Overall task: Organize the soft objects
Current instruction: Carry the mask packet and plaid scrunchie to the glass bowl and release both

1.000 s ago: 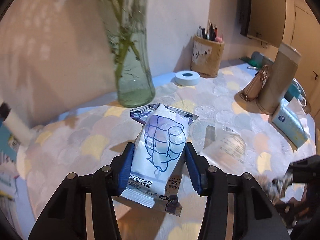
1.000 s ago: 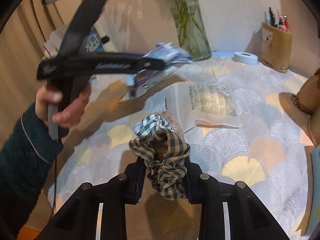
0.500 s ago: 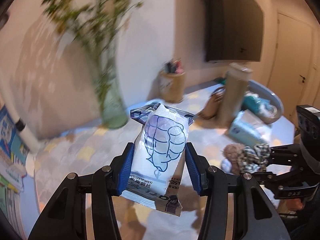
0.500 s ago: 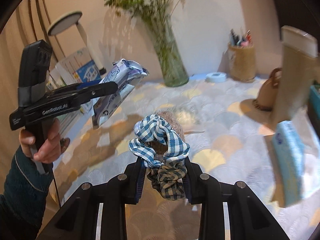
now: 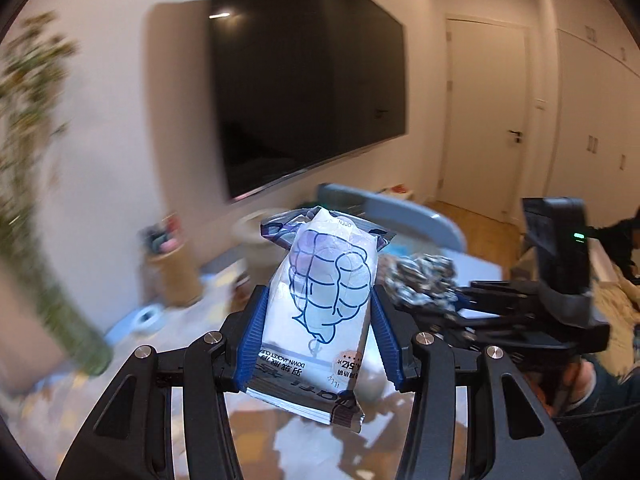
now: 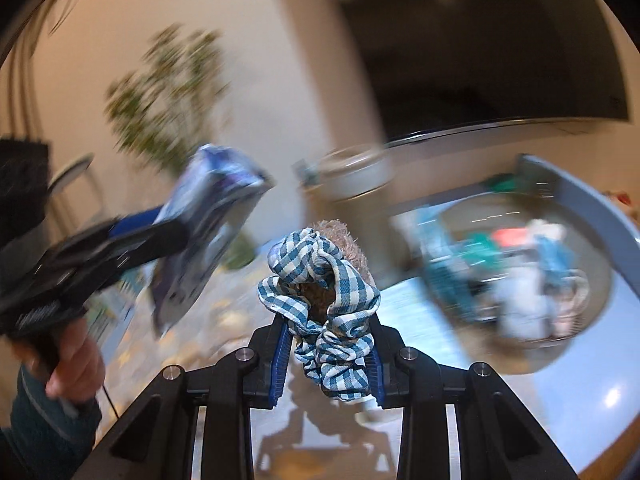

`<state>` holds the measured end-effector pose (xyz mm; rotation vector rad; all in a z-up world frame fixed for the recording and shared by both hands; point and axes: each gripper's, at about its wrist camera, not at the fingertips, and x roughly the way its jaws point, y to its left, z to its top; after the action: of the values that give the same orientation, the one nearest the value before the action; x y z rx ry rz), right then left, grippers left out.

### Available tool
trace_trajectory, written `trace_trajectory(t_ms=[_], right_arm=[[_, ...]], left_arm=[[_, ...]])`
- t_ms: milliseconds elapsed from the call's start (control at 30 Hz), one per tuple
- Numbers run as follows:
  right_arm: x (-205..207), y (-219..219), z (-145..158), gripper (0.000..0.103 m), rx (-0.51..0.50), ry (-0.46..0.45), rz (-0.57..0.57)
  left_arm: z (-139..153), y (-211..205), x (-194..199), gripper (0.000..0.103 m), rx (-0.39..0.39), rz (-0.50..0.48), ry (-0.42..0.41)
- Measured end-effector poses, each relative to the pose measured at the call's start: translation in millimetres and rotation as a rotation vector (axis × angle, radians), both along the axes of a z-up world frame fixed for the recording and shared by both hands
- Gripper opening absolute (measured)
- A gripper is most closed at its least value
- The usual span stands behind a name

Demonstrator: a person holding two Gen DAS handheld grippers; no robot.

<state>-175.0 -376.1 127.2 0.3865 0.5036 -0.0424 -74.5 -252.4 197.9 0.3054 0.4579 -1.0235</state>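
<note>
My left gripper (image 5: 318,340) is shut on a white and blue wipes packet (image 5: 324,312) and holds it in the air above the table. The packet also shows blurred in the right wrist view (image 6: 208,232). My right gripper (image 6: 328,360) is shut on a blue-and-white checked scrunchie (image 6: 324,292) with a brown fuzzy scrunchie (image 6: 340,236) behind it. From the left wrist view the right gripper (image 5: 448,300) with the scrunchies (image 5: 420,280) is just to the right of the packet.
A blue-grey round basket (image 6: 580,216) with several soft items inside lies ahead to the right. A vase with green stems (image 5: 36,240), a pen holder (image 5: 172,272) and a tape roll (image 5: 146,316) stand on the patterned table. A dark screen (image 5: 304,80) hangs on the wall.
Both grippers have swung right and up with their loads. The view has turned from the vase and table toward the screen and the basket.
</note>
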Motion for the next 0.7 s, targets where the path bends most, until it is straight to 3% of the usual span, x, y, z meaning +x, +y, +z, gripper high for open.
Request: trace_trajectory(t_ms=[167,467,600,700], right_arm=[[-19,-74,2,0.032,0.04,-0.007,-0.179],[-4,-179,-8,0.032,0.101,0.096,-0.418],[13,-201,-24,0.032,0.148,0.163,-0.463],[23,-208,-31,0.032,0.156,0.186,-0.45]], left_arm=[[1,-78,5,0.048,0.009,-0.03,0.04],[-31,-183,65,0.047,0.055,0.103,0.197],[-41,-204,74,0.048,0.078,0.128,0.182],[-44,-220,78,0.059,0.089,0.152,0.146]])
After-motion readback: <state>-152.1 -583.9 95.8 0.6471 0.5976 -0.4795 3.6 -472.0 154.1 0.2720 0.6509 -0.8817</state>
